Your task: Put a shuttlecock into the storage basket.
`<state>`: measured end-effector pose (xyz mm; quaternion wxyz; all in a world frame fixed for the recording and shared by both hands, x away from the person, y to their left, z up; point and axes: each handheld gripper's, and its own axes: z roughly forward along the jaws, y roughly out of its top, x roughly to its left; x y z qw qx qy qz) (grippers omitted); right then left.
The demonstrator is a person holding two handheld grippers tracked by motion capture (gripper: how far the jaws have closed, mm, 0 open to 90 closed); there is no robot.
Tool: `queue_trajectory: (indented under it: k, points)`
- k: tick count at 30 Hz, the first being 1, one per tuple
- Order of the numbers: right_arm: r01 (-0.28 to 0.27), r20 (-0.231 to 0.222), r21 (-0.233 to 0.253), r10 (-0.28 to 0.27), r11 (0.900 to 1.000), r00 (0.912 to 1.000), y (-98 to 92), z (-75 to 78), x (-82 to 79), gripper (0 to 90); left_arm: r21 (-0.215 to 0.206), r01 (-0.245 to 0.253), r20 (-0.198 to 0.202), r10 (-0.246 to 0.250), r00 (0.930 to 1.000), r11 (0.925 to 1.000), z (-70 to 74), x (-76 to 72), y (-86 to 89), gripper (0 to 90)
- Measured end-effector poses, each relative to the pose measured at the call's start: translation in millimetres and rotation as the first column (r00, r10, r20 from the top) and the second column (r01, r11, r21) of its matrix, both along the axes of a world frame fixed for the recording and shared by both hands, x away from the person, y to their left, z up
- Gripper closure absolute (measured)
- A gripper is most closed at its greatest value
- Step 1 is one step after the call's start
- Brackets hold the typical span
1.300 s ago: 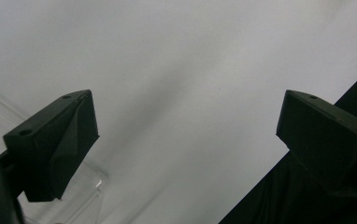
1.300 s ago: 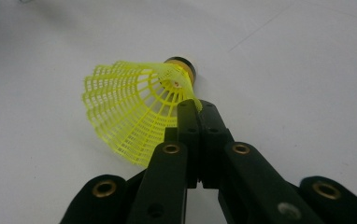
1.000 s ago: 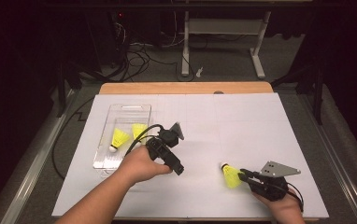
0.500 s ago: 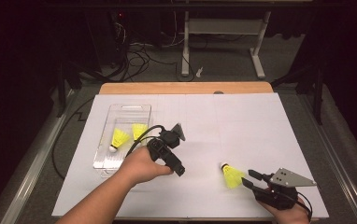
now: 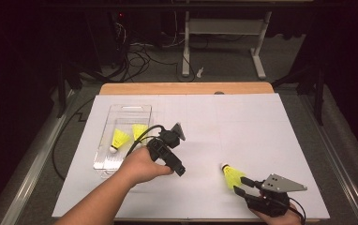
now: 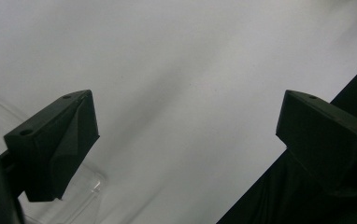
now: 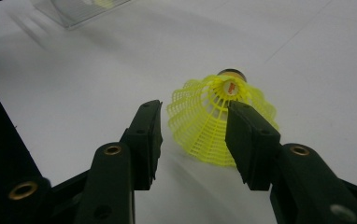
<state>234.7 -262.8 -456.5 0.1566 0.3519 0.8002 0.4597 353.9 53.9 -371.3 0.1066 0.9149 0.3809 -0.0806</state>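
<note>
A yellow shuttlecock (image 5: 230, 174) lies on its side on the white table sheet (image 5: 242, 126) at the front right, cork end away from my right gripper (image 5: 239, 184). That gripper (image 7: 193, 116) is open. Its jaws stand on either side of the open end of the shuttlecock's (image 7: 200, 123) skirt without closing on it. My left gripper (image 5: 170, 140) hovers beside the clear tray (image 5: 125, 111), held in a hand. Its jaws are spread wide over bare sheet with nothing between them (image 6: 186, 121). Two more yellow shuttlecocks (image 5: 119, 139) (image 5: 139, 131) lie in the tray.
A corner of the clear tray (image 6: 76, 205) shows low in the left gripper view. A wooden strip (image 5: 186, 88) edges the table's far side. Beyond it are cables and a white stand (image 5: 224, 28) on the floor. Metal rails (image 5: 32, 164) run along both sides.
The right gripper has shifted slightly toward the table's front edge and turned, still at the shuttlecock's skirt. The left hand and gripper have stayed put.
</note>
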Motion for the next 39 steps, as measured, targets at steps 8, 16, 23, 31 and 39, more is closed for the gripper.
queue_trajectory:
  k: [8, 16, 23, 31, 39]
  points:
    - [0.009, -0.006, -0.023, -0.009, 1.000, 0.9999, 15.0, -4.6, 6.9, 51.8, 0.004, 0.005, 0.000, -0.005, 1.0000, 1.0000, -0.2, -1.7, -2.2, 6.6]
    - [0.033, -0.026, -0.045, -0.034, 0.998, 0.9991, 27.1, -8.4, 17.4, 49.5, 0.010, 0.009, -0.003, -0.009, 1.0000, 0.9999, -1.5, -4.1, -6.9, 6.4]
    - [0.039, -0.025, -0.045, -0.040, 0.998, 0.9989, 30.5, -9.2, 22.4, 54.8, 0.007, 0.000, 0.000, 0.000, 1.0000, 1.0000, -0.2, -3.1, -4.7, 6.4]
    - [0.043, -0.044, -0.028, -0.044, 0.999, 0.9981, 26.9, -8.5, 22.2, 82.1, -0.003, -0.004, 0.025, 0.004, 0.9997, 1.0000, 0.7, -4.1, -4.7, 6.4]
    - [0.078, -0.028, -0.028, -0.078, 0.997, 0.9965, 19.4, -5.5, 21.0, 90.0, 0.001, -0.005, 0.021, 0.005, 0.9998, 1.0000, 0.5, -3.7, -2.3, 6.4]
